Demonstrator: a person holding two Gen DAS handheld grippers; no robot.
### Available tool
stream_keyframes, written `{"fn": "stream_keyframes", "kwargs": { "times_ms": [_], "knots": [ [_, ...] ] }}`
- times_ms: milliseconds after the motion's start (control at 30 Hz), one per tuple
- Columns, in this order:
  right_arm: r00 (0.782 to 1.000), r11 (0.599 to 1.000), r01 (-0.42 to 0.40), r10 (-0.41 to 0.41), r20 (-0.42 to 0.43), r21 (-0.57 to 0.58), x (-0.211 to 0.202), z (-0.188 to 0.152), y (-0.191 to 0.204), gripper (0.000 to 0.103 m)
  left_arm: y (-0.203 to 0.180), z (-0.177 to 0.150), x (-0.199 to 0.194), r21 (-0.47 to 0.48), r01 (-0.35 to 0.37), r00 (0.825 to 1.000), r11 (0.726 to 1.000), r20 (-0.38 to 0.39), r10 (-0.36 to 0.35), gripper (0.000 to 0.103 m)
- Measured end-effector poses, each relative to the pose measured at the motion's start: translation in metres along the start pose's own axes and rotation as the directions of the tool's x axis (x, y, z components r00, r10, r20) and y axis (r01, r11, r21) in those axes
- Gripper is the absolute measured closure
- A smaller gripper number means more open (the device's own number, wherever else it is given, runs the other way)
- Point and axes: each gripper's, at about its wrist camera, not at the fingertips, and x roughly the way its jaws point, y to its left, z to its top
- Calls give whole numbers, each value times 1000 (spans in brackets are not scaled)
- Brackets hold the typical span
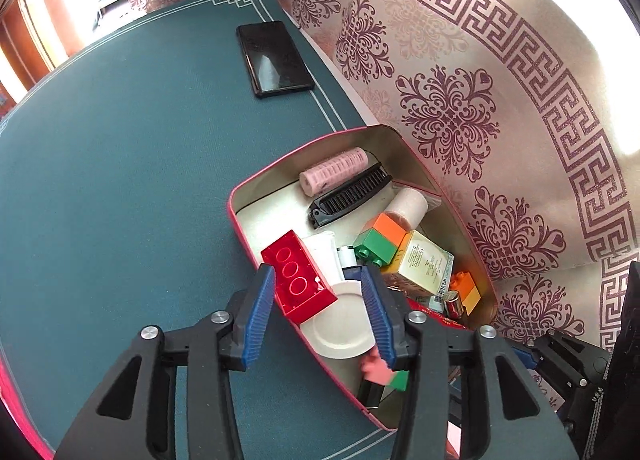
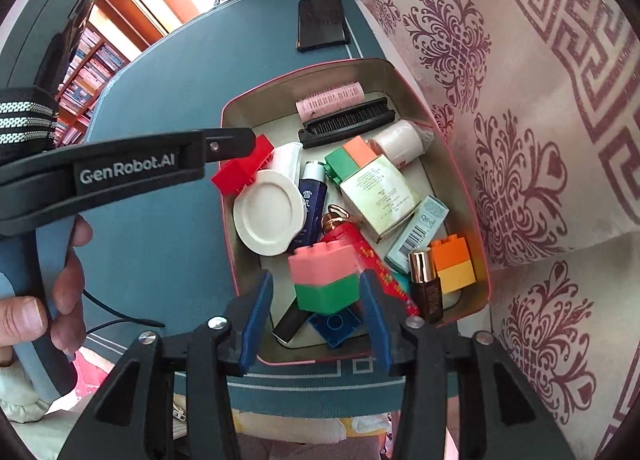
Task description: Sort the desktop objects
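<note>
Reading along my left claw's arm in the right wrist view, I made out "GenRobot.AI" in pale letters on its black side. My left gripper [image 1: 318, 300] stood with its blue pads apart over the near corner of the tin box [image 2: 472, 220], and the red brick [image 1: 298, 278] lay free between them, touching neither pad, leaning on the white plate [image 1: 344, 324]. My right gripper [image 2: 316, 312] was likewise spread, the pink-and-green block [image 2: 326, 280] sitting loose between its pads on the heap inside the box.

Other writing was too small for me: a cream carton [image 2: 380, 200] carried lines of fine print, a pale blue carton [image 2: 420, 232] showed a barcode, and a dark blue tube [image 2: 312, 196] bore white characters I could not read.

Only the right wrist view showed my hand [image 2: 60, 292] on the left claw's grip, the small brown bottle [image 2: 426, 284] with its gold cap, the orange-and-yellow block [image 2: 454, 266] in full, and bookshelves behind. The left wrist view showed the black phone [image 1: 274, 58] large on the green mat [image 1: 120, 160]. Both showed the pink roller [image 1: 334, 170] and black comb [image 1: 352, 196] at the box's far end.
</note>
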Motion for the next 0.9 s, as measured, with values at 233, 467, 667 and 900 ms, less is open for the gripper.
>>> {"fn": "stream_keyframes", "kwargs": {
  "times_ms": [233, 467, 667, 900],
  "knots": [
    [999, 1000, 1, -1, -32, 4, -16, -22, -11, 21, 4, -17, -31, -24, -11, 999, 1000, 35, 12, 20],
    [996, 997, 24, -30, -81, -74, -31, -45, -1, 20, -9, -40, -78, -15, -141, 979, 990, 147, 141, 20],
    [997, 995, 52, -57, -49, -91, -47, -52, 1, 20, -27, -48, -112, -43, -224, 953, 974, 201, 228, 20],
    [998, 993, 58, -61, -28, -106, -56, -56, 1, 19, -38, -60, -120, -70, -198, 961, 978, 182, 207, 20]
  ]
}}
